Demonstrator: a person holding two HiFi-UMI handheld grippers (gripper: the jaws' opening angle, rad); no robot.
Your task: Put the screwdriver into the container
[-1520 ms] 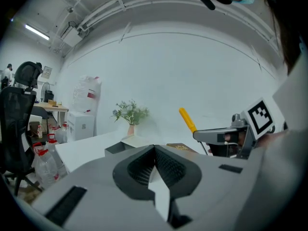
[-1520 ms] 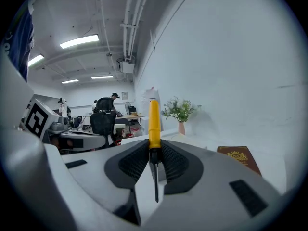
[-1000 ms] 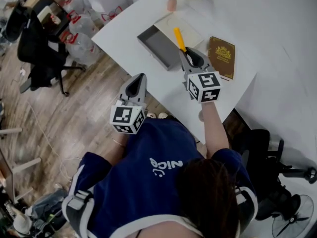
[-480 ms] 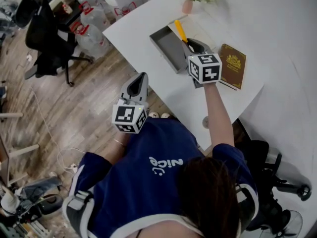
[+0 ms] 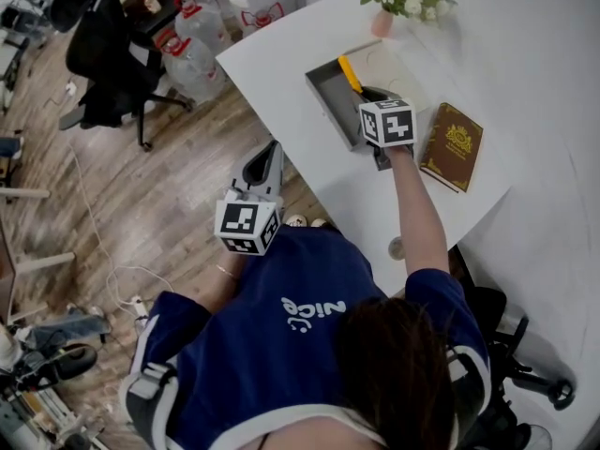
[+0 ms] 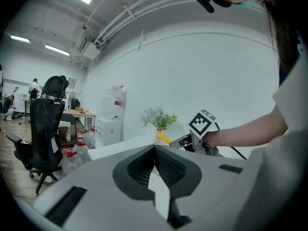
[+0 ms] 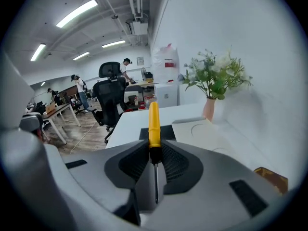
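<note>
My right gripper (image 5: 364, 91) (image 7: 154, 154) is shut on a screwdriver (image 7: 153, 127) with a yellow handle and a thin metal shaft. Its handle (image 5: 349, 73) sticks out forward past the jaws, over the dark grey container (image 5: 328, 90) on the white table (image 5: 281, 54). In the right gripper view the container (image 7: 144, 133) shows as a dark tray just beyond the handle. My left gripper (image 5: 266, 157) (image 6: 155, 154) hangs off the table's near edge, over the wooden floor, shut with nothing between its jaws.
A cream lid (image 5: 389, 62) lies beside the container. A brown book (image 5: 454, 144) rests to the right of my right gripper. A pink vase with flowers (image 5: 382, 19) stands at the table's back. Office chairs (image 5: 108, 50) and water bottles (image 5: 192, 54) stand on the floor at left.
My right gripper has carried the screwdriver forward, from the table's near part to over the container. The left gripper has stayed about where it was.
</note>
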